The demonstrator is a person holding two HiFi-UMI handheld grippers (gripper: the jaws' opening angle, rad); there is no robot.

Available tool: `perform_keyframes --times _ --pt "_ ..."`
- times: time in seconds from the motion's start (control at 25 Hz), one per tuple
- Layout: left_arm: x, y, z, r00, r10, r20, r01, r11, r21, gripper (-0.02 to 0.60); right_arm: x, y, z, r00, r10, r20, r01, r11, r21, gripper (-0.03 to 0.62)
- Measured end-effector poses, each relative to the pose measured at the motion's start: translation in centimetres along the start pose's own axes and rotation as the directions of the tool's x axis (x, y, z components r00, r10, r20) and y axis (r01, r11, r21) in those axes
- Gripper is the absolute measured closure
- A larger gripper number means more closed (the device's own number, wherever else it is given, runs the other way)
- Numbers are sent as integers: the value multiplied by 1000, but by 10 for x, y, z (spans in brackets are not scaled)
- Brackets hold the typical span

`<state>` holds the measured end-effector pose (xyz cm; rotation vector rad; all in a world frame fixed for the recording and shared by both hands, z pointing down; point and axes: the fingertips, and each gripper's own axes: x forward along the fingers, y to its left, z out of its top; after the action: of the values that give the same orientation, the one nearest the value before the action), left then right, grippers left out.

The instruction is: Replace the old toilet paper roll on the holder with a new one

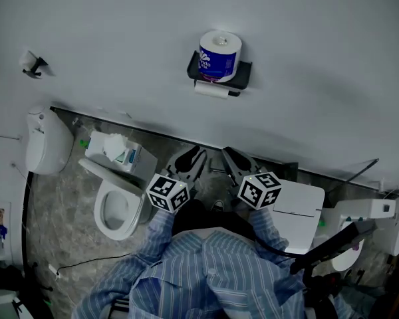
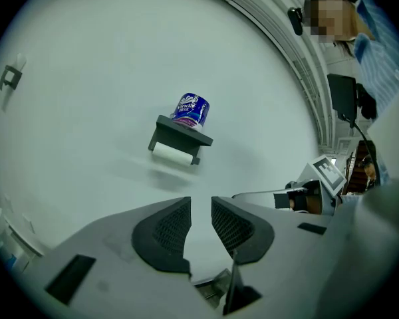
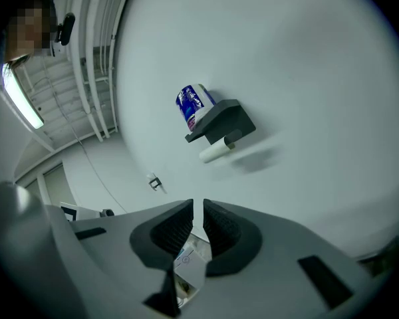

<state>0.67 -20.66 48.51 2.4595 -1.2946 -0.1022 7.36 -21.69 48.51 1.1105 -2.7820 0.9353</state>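
A black wall holder [image 1: 243,74] carries a new roll in a blue wrapper [image 1: 219,55] upright on its shelf. The thin, nearly used-up old roll [image 1: 211,90] hangs under it. Both grippers are held side by side well short of the wall, pointing at the holder. My left gripper [image 1: 193,157] is open with nothing between its pads; in its own view the holder [image 2: 183,130] and the wrapped roll [image 2: 191,110] lie far beyond the jaws [image 2: 200,211]. My right gripper [image 1: 231,157] is shut and empty [image 3: 198,214], and the holder [image 3: 223,119] and old roll [image 3: 216,152] lie far ahead of it.
A toilet [image 1: 116,208] stands below left, a tissue pack [image 1: 116,148] on its tank. A white wall unit [image 1: 45,141] and a hook [image 1: 32,63] are at the left. A white lidded box [image 1: 299,208] sits at the right. Another person stands behind.
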Motion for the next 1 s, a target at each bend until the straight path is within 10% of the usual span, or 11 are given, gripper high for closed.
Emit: perform_keyframes --times 0.76,1.0 --pt "77 75 72 989 -117 91 137 955 -263 379 51 -32 37 991 -117 67 113 991 67 545" --pt "102 86 72 970 -228 89 244 875 -417 345 60 -38 41 982 -170 79 164 983 82 545"
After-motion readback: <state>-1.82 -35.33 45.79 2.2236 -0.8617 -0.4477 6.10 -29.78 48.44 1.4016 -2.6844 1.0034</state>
